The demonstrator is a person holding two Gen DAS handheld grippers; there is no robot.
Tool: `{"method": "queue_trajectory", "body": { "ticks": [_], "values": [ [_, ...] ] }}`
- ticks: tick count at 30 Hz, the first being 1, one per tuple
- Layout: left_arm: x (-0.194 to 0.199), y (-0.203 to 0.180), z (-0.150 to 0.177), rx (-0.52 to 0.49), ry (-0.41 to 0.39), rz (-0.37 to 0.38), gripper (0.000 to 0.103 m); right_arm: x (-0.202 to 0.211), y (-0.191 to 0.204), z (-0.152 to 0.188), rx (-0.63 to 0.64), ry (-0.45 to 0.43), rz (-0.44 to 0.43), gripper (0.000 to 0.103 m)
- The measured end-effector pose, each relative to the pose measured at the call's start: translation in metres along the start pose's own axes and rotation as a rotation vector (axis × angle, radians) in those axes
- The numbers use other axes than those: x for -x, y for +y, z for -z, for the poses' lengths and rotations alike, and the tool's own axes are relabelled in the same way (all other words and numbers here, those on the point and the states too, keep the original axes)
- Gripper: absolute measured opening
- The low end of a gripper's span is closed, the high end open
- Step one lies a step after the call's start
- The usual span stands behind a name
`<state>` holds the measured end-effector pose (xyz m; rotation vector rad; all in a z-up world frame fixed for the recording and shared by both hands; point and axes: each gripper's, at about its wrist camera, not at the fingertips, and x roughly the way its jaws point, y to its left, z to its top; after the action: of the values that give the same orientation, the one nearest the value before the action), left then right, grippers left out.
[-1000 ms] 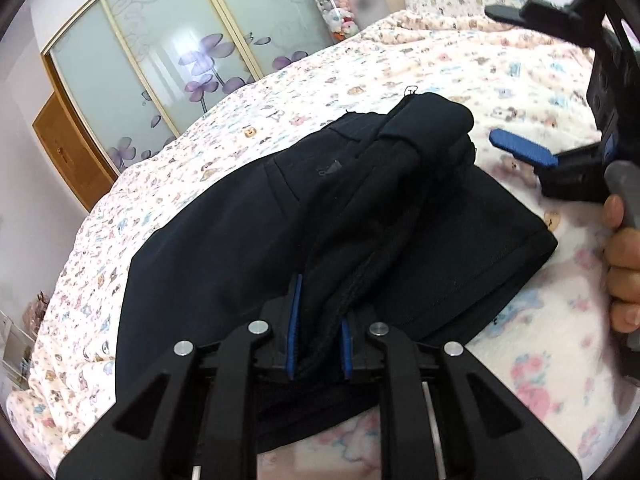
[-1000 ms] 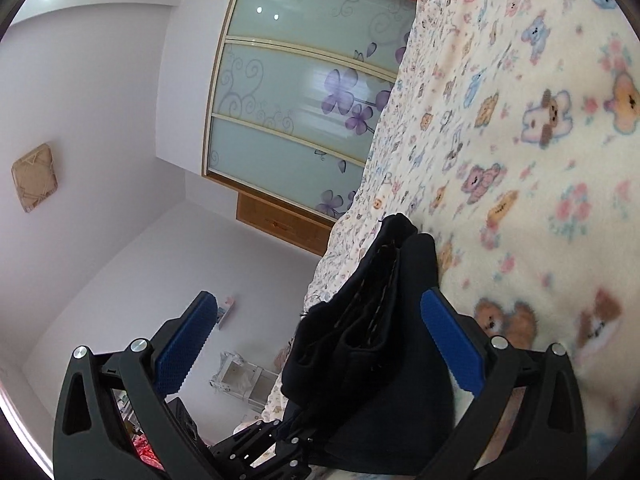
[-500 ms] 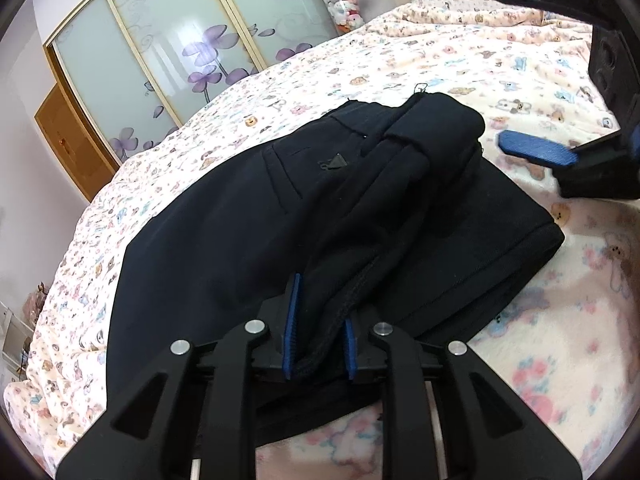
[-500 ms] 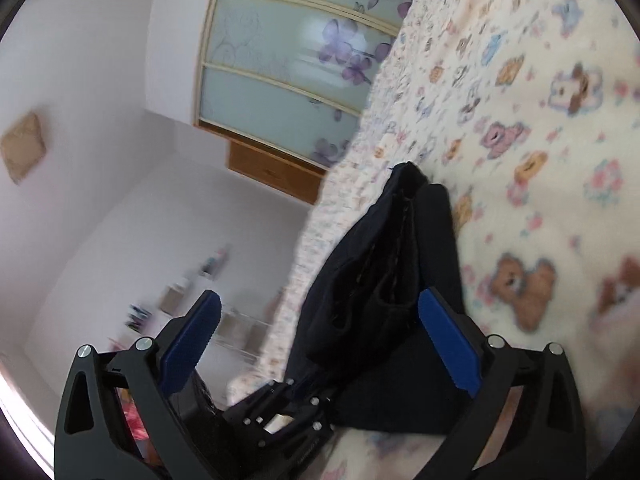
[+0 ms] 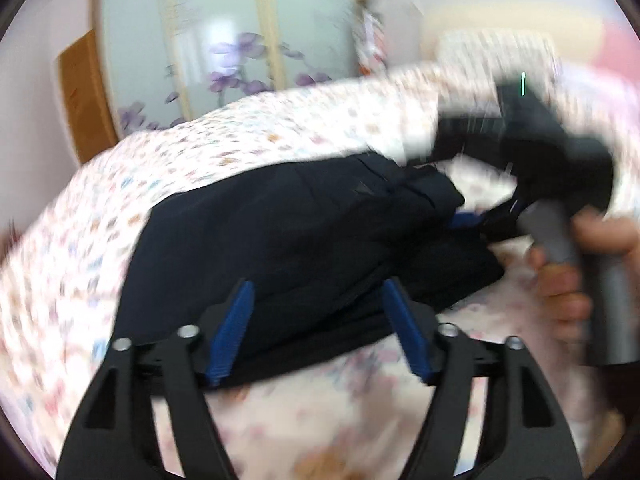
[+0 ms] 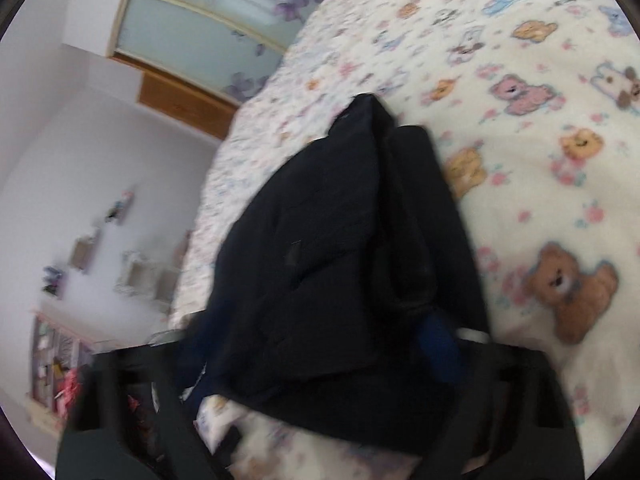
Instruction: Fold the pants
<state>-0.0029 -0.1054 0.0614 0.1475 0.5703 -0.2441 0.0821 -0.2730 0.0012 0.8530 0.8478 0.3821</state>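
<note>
Dark navy pants point(image 5: 304, 236) lie folded on the patterned bedspread point(image 5: 224, 148). My left gripper point(image 5: 320, 320) is open, its blue pads spread at the near edge of the pants, holding nothing. The right gripper point(image 5: 472, 216) shows at the pants' far right corner, held by a hand point(image 5: 568, 276). In the right wrist view the pants point(image 6: 340, 248) fill the middle and cover the right gripper point(image 6: 320, 364); one blue pad point(image 6: 440, 344) shows against the cloth. Both views are blurred, and I cannot tell whether the right jaws are closed on the cloth.
A wardrobe with frosted floral sliding doors point(image 5: 224, 52) stands behind the bed. A pillow point(image 5: 496, 52) lies at the head. Shelves with small items point(image 6: 60, 356) stand beside the bed. Bedspread with bear prints point(image 6: 568, 280) extends to the right.
My left gripper has opened and let go of the pants fold. The right gripper has moved in onto the pants' corner. The raised fold has dropped flatter.
</note>
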Motion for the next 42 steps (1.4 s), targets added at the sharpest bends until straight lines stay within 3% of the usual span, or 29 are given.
{"method": "queue_trajectory", "body": {
  "ticks": [3, 7, 10, 12, 18, 22, 25, 32, 34, 35, 36, 39, 42],
  "values": [
    [0.037, 0.047, 0.024, 0.166, -0.093, -0.027, 0.082, 0.003, -0.009, 0.001, -0.028, -0.029, -0.021, 0.037],
    [0.063, 0.101, 0.062, 0.371, -0.188, -0.028, 0.092, 0.013, 0.007, 0.003, 0.007, -0.065, -0.012, 0.034],
    [0.065, 0.13, 0.08, 0.496, -0.202, -0.009, 0.094, 0.024, 0.035, 0.0, 0.065, -0.091, -0.013, 0.034],
    [0.065, 0.137, 0.082, 0.522, -0.189, -0.01, 0.096, 0.034, 0.053, 0.003, 0.112, -0.11, -0.012, 0.034],
    [0.076, 0.138, 0.083, 0.464, -0.197, -0.044, 0.101, 0.063, 0.057, 0.035, 0.161, -0.188, 0.017, 0.033],
    [0.084, 0.128, 0.081, 0.388, -0.212, -0.11, 0.101, 0.038, -0.001, 0.048, 0.037, -0.135, 0.117, 0.033],
    [0.079, 0.116, 0.077, 0.294, -0.18, -0.195, 0.101, 0.033, -0.022, 0.05, -0.029, -0.127, 0.061, 0.034],
    [0.064, 0.101, 0.076, 0.194, -0.087, -0.294, 0.101, 0.043, -0.012, 0.049, -0.005, -0.091, 0.095, 0.05],
    [0.059, 0.099, 0.077, 0.181, -0.064, -0.292, 0.101, 0.051, -0.007, 0.053, 0.011, -0.112, 0.125, 0.061],
    [0.058, 0.096, 0.078, 0.177, -0.056, -0.292, 0.101, 0.056, -0.005, 0.054, 0.026, -0.132, 0.157, 0.074],
    [0.056, 0.095, 0.079, 0.17, -0.048, -0.293, 0.101, 0.065, -0.001, 0.056, 0.058, -0.178, 0.212, 0.075],
    [0.051, 0.091, 0.077, 0.155, -0.031, -0.292, 0.101, 0.084, 0.025, 0.062, 0.226, -0.306, 0.33, 0.071],
    [0.05, 0.088, 0.069, 0.17, -0.025, -0.272, 0.101, 0.079, 0.067, 0.073, 0.481, -0.333, 0.396, 0.066]
  ]
}}
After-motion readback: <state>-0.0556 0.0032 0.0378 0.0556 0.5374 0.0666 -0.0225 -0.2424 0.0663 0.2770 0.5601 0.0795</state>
